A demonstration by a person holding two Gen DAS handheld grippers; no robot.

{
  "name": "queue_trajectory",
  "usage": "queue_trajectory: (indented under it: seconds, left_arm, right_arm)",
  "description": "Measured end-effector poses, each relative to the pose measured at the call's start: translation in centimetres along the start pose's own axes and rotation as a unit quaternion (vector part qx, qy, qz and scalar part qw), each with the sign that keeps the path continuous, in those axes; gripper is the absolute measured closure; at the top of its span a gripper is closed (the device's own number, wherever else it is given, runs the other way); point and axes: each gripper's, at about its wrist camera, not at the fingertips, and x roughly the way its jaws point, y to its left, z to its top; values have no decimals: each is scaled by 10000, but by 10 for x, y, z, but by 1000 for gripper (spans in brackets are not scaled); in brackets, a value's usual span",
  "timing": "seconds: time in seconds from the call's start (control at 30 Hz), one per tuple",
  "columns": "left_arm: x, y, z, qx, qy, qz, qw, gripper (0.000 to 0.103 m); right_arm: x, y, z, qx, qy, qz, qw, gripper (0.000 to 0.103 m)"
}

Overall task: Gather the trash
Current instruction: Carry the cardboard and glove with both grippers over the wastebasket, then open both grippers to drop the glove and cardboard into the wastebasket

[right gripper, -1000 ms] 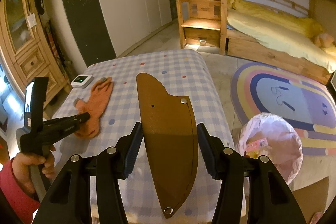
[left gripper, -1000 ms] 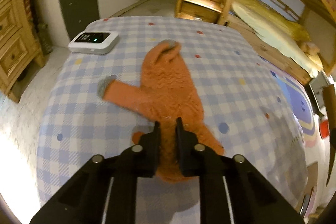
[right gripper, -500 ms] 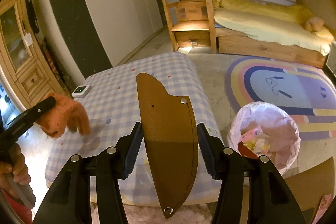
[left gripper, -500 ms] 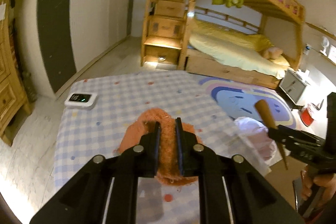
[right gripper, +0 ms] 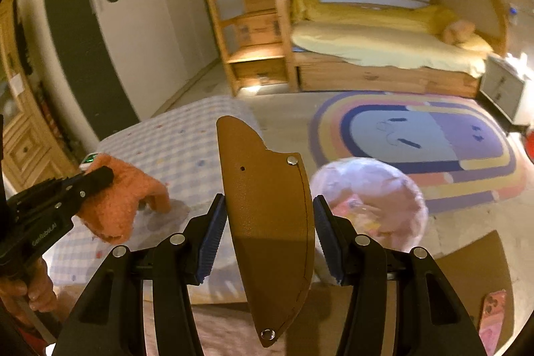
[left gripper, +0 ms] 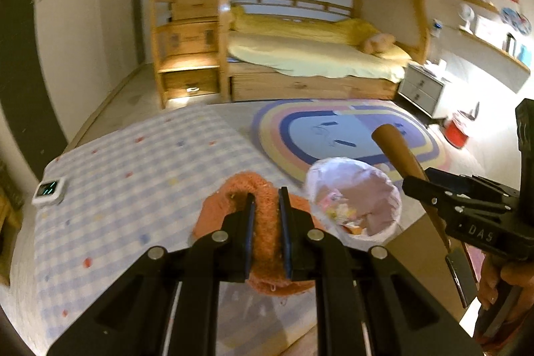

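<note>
My left gripper is shut on an orange fuzzy cloth and holds it in the air above the right part of the checked table; the cloth also shows in the right wrist view. My right gripper is shut on a brown leather sheath, which shows in the left wrist view too. A bin lined with a pink bag stands on the floor right of the table and holds scraps; it also shows in the right wrist view.
A white device with a green display lies at the table's left edge. A rainbow rug and a wooden bunk bed are beyond. A pink phone lies on brown cardboard on the floor.
My left gripper has lifted the orange cloth off the table and swung it right toward the bin. My right gripper has carried the sheath closer to the bin.
</note>
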Motion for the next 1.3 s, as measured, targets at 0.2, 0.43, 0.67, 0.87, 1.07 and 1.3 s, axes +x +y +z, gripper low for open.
queue_trajectory:
  seconds: [0.2, 0.43, 0.67, 0.87, 1.07, 1.3]
  left_arm:
    - [39, -45, 16, 357, 87, -386, 9986, 91]
    - [93, -96, 31, 817, 315, -673, 9939, 91]
    - [138, -124, 49, 948, 413, -811, 9913, 88]
    - [166, -125, 63, 741, 524, -919, 9916, 60]
    - [167, -117, 63, 587, 506, -818, 9936, 47]
    - [138, -87, 55, 371, 359, -424, 9978, 45]
  right_arm:
    - [-4, -42, -2, 295, -47, -372, 9989, 50]
    - [7, -90, 2, 763, -19, -641, 9950, 50]
    - [30, -123, 17, 1032, -14, -827, 9912, 50]
    - [52, -147, 33, 1326, -46, -811, 9878, 50]
    - [74, -162, 36, 1670, 150, -641, 9838, 36]
    - [58, -150, 30, 1709, 165, -617, 9832, 34]
